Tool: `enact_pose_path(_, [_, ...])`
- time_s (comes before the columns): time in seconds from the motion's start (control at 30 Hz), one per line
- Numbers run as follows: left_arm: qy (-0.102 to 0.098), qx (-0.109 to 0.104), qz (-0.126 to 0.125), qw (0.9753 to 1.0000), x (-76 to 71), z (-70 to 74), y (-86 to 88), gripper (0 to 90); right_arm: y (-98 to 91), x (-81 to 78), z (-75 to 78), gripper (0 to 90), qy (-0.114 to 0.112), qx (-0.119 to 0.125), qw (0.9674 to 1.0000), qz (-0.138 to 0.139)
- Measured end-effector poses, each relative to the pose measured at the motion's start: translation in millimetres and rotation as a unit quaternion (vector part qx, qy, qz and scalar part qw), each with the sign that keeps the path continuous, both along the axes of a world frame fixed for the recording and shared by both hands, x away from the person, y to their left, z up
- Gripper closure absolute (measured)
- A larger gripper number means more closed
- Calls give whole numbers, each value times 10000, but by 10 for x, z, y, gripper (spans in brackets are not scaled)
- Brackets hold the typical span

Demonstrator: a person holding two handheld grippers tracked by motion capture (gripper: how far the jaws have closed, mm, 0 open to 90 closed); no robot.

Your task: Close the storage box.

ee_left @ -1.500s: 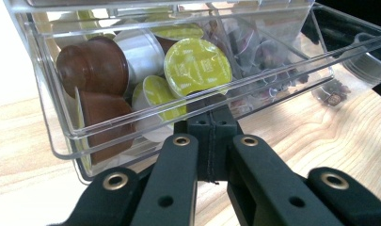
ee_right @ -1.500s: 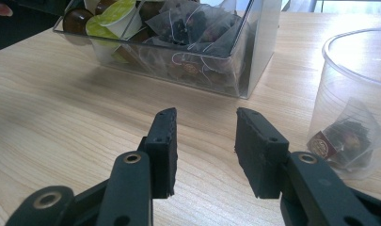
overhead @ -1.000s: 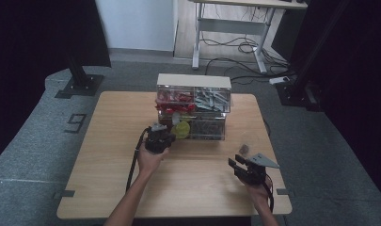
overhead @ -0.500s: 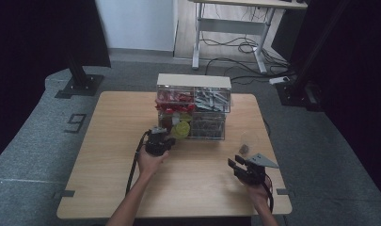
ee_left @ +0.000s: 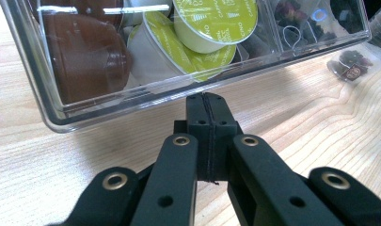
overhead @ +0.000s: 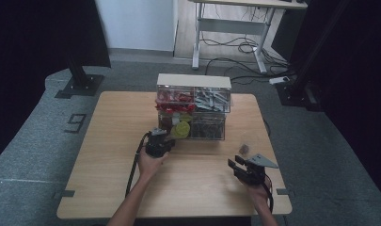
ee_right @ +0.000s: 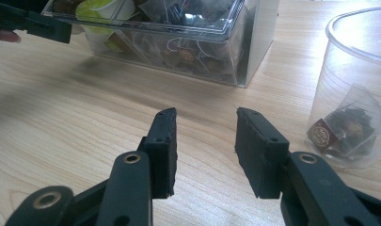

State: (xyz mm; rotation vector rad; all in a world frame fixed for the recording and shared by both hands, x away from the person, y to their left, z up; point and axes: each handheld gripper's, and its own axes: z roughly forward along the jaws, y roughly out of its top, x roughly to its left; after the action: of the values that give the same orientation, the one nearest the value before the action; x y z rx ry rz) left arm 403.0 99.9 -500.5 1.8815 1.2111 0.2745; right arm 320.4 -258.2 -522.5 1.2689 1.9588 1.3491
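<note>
A clear-fronted drawer organizer (overhead: 194, 96) stands at the middle back of the table. Its lower left drawer (ee_left: 131, 96) sticks out and holds green-lidded capsules (ee_left: 216, 19) and brown capsules (ee_left: 89, 56). My left gripper (ee_left: 208, 101) is shut with nothing between its jaws, its tips right at that drawer's front wall; I cannot tell if they touch. In the high view, the left gripper (overhead: 159, 141) sits just before the drawer. My right gripper (ee_right: 204, 134) is open and holds nothing, low over the table at the front right (overhead: 247, 170). A clear cup (ee_right: 353, 61) holding a tea bag (ee_right: 343, 129) stands beside it.
The organizer's other drawers hold red packets (overhead: 175, 99), grey sachets (overhead: 211, 99) and dark tea bags (ee_right: 188, 52). The wooden table (overhead: 113, 141) has bare room to the left and front. A desk frame with cables (overhead: 235, 28) stands beyond it.
</note>
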Motion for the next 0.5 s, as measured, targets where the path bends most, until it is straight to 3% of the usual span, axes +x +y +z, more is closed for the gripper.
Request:
enact_pose_path(0.3, [-81,127,-102,9998,-109,-55,9,876,1,-4,-9,581,14,-6,10000,0])
enact_pose_path(0.5, [-173,118,-179,9996,-216,-92,53,721,8,5,-33,572,54,17,10000,4])
